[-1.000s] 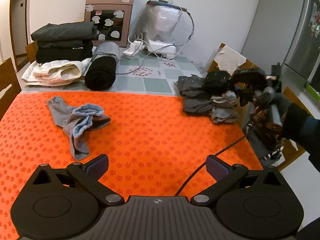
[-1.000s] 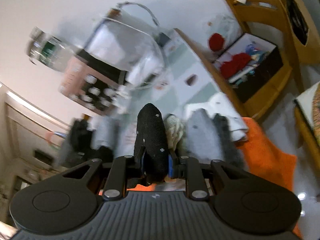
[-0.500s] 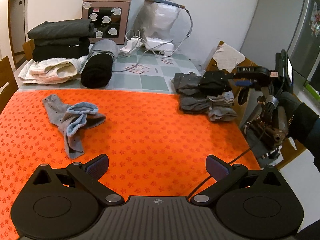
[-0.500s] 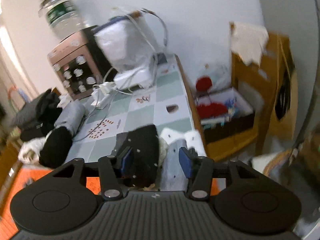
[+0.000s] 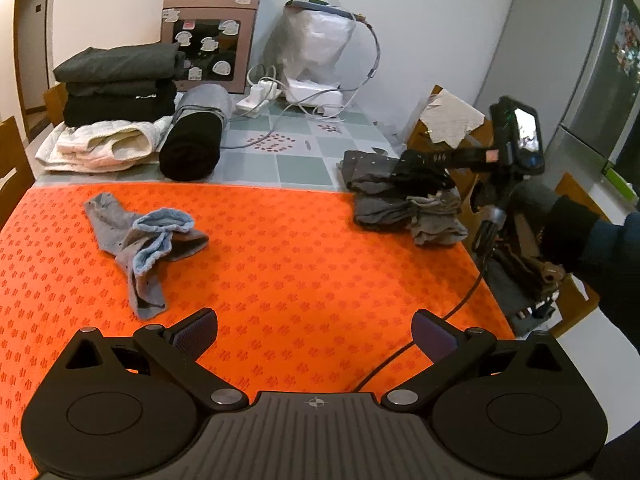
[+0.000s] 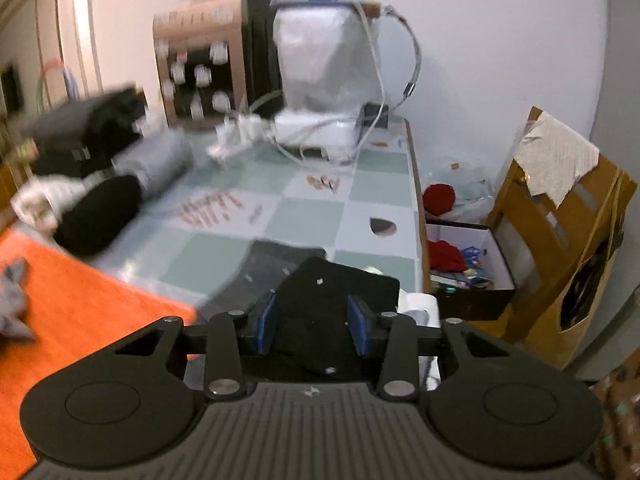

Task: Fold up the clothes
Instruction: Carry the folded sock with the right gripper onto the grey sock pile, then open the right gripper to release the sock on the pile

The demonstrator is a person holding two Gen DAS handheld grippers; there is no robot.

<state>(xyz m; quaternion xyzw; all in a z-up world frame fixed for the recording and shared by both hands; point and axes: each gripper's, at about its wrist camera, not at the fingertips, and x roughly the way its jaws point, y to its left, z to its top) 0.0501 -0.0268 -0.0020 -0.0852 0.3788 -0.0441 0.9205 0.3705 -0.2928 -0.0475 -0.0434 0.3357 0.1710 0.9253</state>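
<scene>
The limp, light crumpled grey-and-blue sock (image 5: pixel 146 236) lies ahead-left of the wide-open left gripper (image 5: pixel 314 330); best pinched at its cuff. The right gripper (image 6: pixel 311 328), parted, straddles a folded black garment (image 6: pixel 332 300).

Crumpled grey sock (image 5: pixel 140 240) on orange cloth; folded socks pile (image 5: pixel 404 204) right.

Left gripper (image 5: pixel 315 330) low over the near table edge, level, fingers spread wide, nothing between them. Right gripper (image 6: pixel 311 326) out at the far right corner, held by a black-gloved right hand (image 5: pixel 560 226), jaws partly parted with blue pads (image 6: pixel 265 322) either side of dark cloth.
</scene>
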